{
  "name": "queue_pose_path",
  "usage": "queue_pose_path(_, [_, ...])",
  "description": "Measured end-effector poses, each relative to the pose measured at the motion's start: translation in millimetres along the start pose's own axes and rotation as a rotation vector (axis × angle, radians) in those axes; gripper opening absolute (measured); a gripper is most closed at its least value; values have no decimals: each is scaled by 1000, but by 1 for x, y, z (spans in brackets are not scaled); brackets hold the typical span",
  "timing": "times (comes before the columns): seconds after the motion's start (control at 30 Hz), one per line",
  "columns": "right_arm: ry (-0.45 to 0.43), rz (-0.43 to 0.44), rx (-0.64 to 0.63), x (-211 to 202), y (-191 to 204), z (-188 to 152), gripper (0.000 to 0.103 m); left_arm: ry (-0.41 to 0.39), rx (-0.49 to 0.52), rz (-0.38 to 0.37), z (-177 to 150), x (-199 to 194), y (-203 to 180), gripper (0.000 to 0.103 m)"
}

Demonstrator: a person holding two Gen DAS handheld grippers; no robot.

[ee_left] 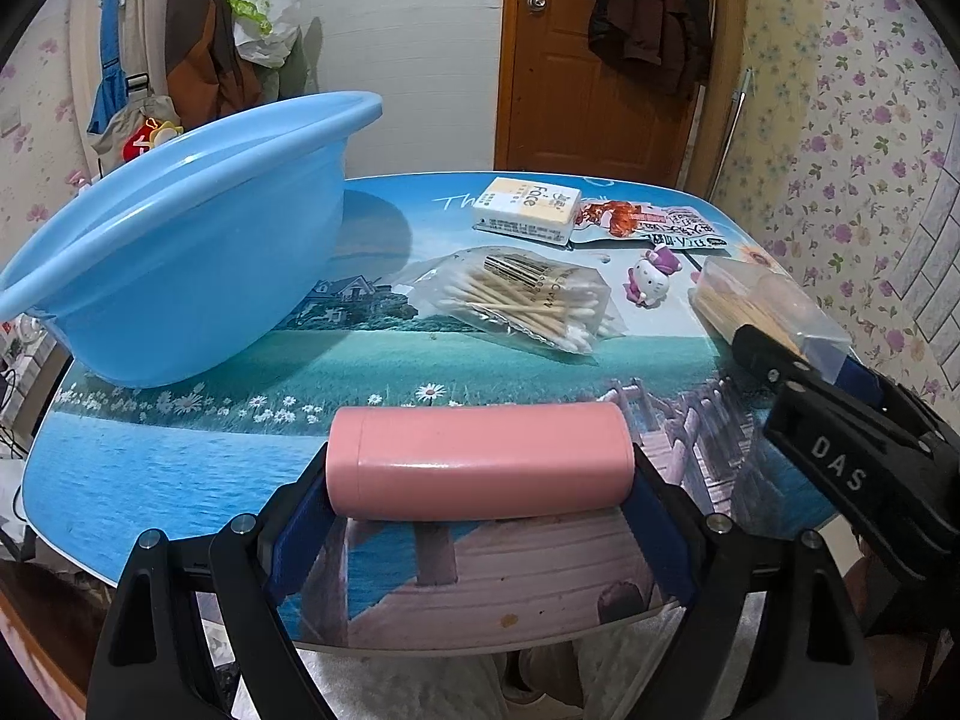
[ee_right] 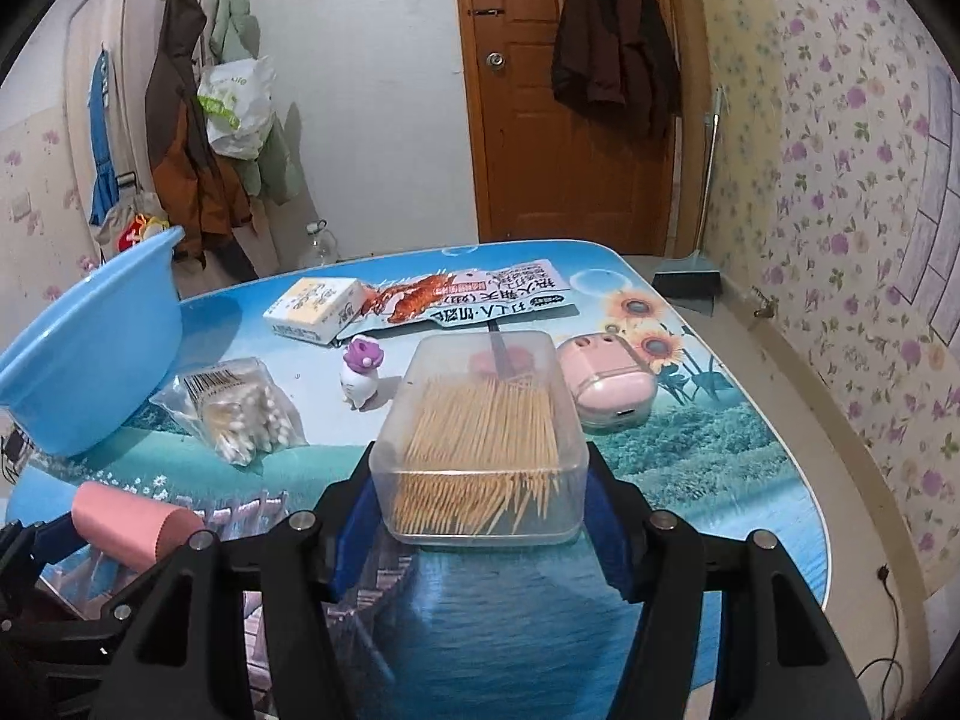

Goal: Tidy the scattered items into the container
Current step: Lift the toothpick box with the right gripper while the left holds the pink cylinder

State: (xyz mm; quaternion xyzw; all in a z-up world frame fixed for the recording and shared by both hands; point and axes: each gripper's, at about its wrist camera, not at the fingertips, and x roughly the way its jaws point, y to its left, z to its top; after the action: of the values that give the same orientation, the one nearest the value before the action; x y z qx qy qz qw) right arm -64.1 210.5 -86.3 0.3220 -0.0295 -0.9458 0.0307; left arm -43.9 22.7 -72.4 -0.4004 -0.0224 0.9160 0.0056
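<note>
My left gripper (ee_left: 480, 483) is shut on a pink cylindrical case (ee_left: 480, 456), its blue pads pressing on the case's two ends just above the table's near edge. The same case (ee_right: 132, 522) shows at lower left in the right wrist view. My right gripper (ee_right: 483, 504) is shut on a clear box of toothpicks (ee_right: 486, 420), with a pad against each long side. That box (ee_left: 768, 306) sits near the table's right edge. A light blue basin (ee_left: 180, 252) stands tilted at the left.
On the picture-printed table (ee_left: 180, 468) lie a bag of cotton swabs (ee_left: 528, 300), a small cat figurine (ee_left: 651, 279), a tissue pack (ee_left: 528, 207) and a snack packet (ee_left: 648, 222). A pink device (ee_right: 606, 390) rests right of the box. A floral wall runs along the right.
</note>
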Motion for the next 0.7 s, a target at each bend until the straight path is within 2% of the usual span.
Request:
queue_pose_path(0.07, [0, 2, 7, -2, -1, -1, 63, 0, 0, 0, 0, 0, 0, 88])
queue_pose_path(0.2, [66, 20, -9, -1, -1, -5, 63, 3, -3, -1, 0, 0, 1, 88])
queue_pose_path(0.5, [92, 33, -54, -22, -6, -19, 64, 0, -4, 4, -1, -1, 2, 88])
queue_pose_path(0.53, [95, 27, -49, -22, -7, -20, 65, 0, -2, 6, -1, -1, 2, 88])
queue_pose_path(0.6, [99, 31, -48, -21, -6, -19, 77, -2, 0, 8, -1, -2, 2, 88])
queue_pose_path(0.7, [92, 39, -59, -19, -4, -19, 77, -2, 0, 9, -1, -2, 2, 88])
